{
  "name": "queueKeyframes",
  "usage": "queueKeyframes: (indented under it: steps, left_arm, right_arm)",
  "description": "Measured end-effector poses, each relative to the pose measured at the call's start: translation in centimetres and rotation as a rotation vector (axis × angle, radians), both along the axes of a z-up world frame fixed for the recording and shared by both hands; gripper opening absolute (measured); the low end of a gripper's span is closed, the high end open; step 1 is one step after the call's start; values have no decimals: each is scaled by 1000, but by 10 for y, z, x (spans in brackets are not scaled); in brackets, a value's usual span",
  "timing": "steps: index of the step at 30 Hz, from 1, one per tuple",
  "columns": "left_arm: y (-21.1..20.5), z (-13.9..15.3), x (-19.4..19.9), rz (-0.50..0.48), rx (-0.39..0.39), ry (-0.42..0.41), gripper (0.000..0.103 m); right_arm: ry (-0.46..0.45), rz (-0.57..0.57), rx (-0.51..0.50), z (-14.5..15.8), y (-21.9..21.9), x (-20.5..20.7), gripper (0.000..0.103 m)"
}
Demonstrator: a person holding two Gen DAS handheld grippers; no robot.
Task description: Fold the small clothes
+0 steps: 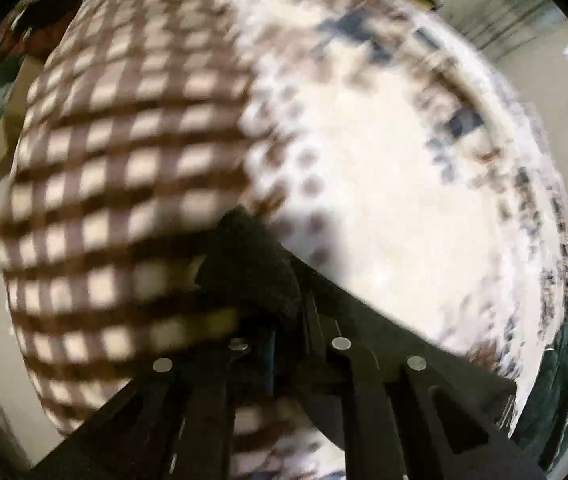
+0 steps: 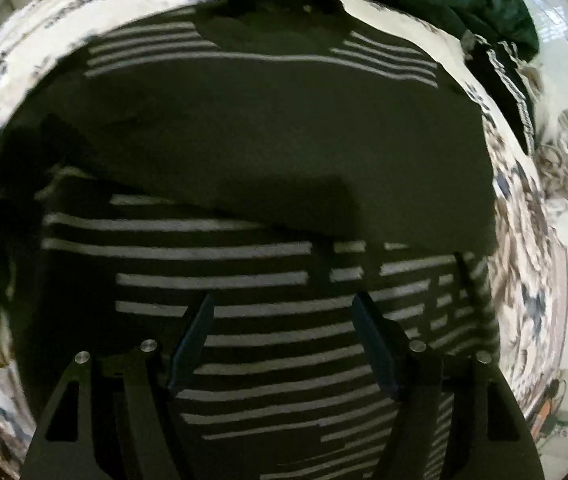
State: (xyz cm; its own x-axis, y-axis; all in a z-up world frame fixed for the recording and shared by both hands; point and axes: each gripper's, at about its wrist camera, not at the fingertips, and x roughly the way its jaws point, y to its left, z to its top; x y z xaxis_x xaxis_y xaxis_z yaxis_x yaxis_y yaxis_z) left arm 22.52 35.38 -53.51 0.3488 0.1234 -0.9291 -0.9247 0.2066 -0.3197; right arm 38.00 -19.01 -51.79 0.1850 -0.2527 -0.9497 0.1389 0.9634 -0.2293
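Right hand-held gripper [image 2: 284, 340] wide, empty, directly over striped garment [image 2: 268, 184], stripes crosswise. Left hand-held gripper [image 1: 252, 256] closed on dark cloth [image 1: 244, 272].

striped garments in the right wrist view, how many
2: a big dark striped one spread on the patterned cloth under the open right gripper, and a smaller one bunched at upper right. Others may be hidden.

Black gripper frames, silver round screws [image 2: 148, 345]; right fingers [image 2: 192, 344] seemingly blue-padded.
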Motion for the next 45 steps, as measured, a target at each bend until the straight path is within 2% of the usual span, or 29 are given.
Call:
queueKeyframes:
  steps: [1,4,6,7,9,12,14,16,19,23,26,28,30,31,32,33,35,37,39,41,43,45]
  left_arm:
    - [-1,12,8,-34,62,4,8]
    - [-10,42,30,-125,165,7,7]
    - [-21,62,47,-179,214,-13,7]
    - [-33,82,61,-225,268,-19,7]
    - [-54,109,81,-291,324,-49,7]
    - [-109,154,122,-450,409,-113,7]
    - [-174,180,159,-607,457,-167,7]
    - [-232,192,187,-743,471,-228,7]
    - [-334,191,229,-941,432,-302,7]
    - [-469,162,267,-1179,370,-326,7]
    - [-548,136,279,-1302,318,-318,7]
    - [-585,118,284,-1356,293,-291,8]
    - [-614,97,291,-1403,219,-256,12]
    - [-628,92,292,-1434,206,-235,17]
    - [-636,90,293,-1455,203,-226,31]
    - [-642,88,293,-1474,199,-228,40]
    - [-636,98,285,-1472,213,-269,72]
    - [-617,111,279,-1457,251,-280,85]
    - [-574,124,273,-1383,329,-247,86]
    - [-529,128,270,-1315,381,-199,86]
    - [-466,123,268,-1199,469,-74,86]
    - [-425,106,272,-1129,474,17,86]
  right_arm:
    - [2,2,-12,-2,-1,0,74]
    - [-9,19,-22,0,-5,3,82]
    - [-34,18,-16,5,-12,6,82]
    - [-42,16,-5,8,-15,8,82]
    - [-62,5,38,14,-27,12,82]
    - [-70,-15,112,20,-46,14,82]
    - [-86,-40,192,23,-73,13,82]
    - [-88,-55,225,23,-100,13,82]
    - [-87,-112,211,22,-144,13,82]
    - [-118,-265,240,31,-212,11,82]
    - [-129,-333,248,38,-254,9,82]
    - [-129,-348,250,40,-276,9,82]
    - [-119,-353,244,41,-297,8,82]
    - [-114,-348,248,42,-307,8,82]
    - [-110,-340,251,43,-312,8,82]
    - [-105,-329,256,44,-316,7,82]
    - [-99,-296,263,46,-324,2,82]
    - [-94,-275,272,50,-331,-2,82]
    - [-92,-273,307,56,-338,-3,82]
    - [-111,-278,385,66,-347,4,82]
    - [-138,-275,441,74,-346,11,82]
    - [-156,-258,499,78,-341,29,82]
